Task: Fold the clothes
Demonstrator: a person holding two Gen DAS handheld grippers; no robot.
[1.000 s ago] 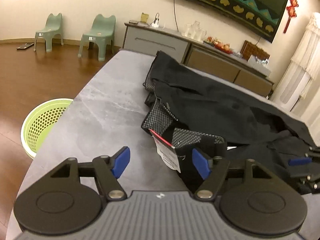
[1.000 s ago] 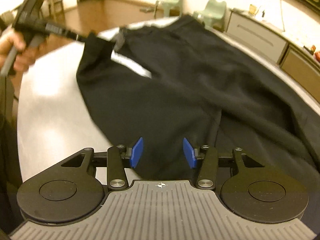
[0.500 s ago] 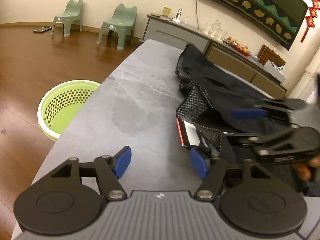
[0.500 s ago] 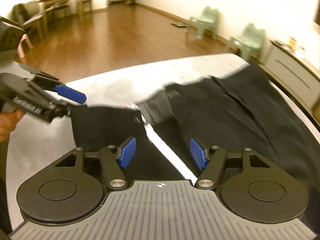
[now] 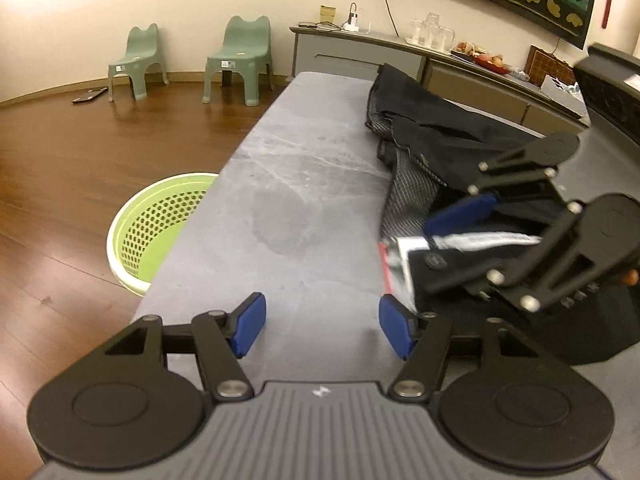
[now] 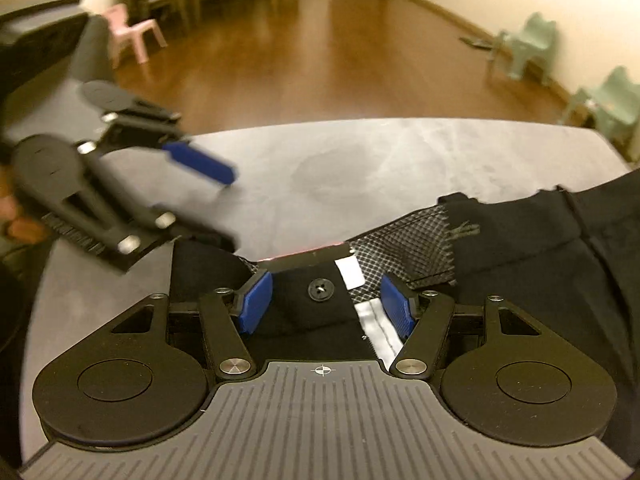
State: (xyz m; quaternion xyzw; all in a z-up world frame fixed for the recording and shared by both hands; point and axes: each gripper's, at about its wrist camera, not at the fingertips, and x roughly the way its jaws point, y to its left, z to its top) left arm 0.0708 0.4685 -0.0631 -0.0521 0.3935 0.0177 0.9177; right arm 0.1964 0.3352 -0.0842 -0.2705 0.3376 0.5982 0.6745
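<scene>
left gripper (image 5: 322, 330): held low and level over the bare grey surface (image 5: 288, 200), jaws spread wide, nothing between them, right pad just beside the waistband edge

right gripper (image 6: 326, 306): jaws apart too, straddling the buttoned waistband, not clamped on it; in the left view it's tilted on its side

black trousers (image 5: 448, 136): lying crumpled along the right of the surface, mesh lining and white tag showing

green laundry basket (image 5: 156, 224): on the floor beside the surface
</scene>
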